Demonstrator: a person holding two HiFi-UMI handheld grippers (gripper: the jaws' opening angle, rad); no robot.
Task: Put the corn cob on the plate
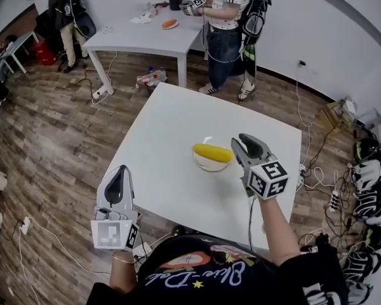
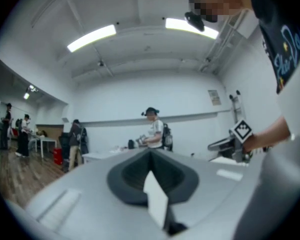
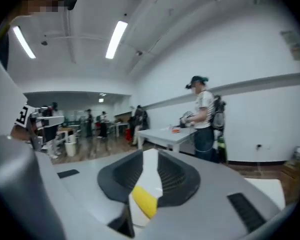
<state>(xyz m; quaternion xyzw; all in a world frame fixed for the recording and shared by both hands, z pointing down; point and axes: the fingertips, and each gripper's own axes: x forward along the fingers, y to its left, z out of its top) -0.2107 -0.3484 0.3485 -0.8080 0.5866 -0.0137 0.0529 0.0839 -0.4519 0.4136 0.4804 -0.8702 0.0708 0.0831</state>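
The right claw (image 1: 242, 142) hangs just beside the corn cob (image 1: 212, 152), which lies across the plate (image 1: 205, 166) on the white counter (image 1: 171, 122). The left claw (image 1: 119, 174) sits at the counter's near edge. In the left gripper view its jaws are clenched and empty. In the right gripper view the jaws are slightly parted, with the yellow cob showing through the gap, ungrasped.

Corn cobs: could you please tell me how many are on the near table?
1. The corn cob lies across the plate on the near white table; none appears hidden.
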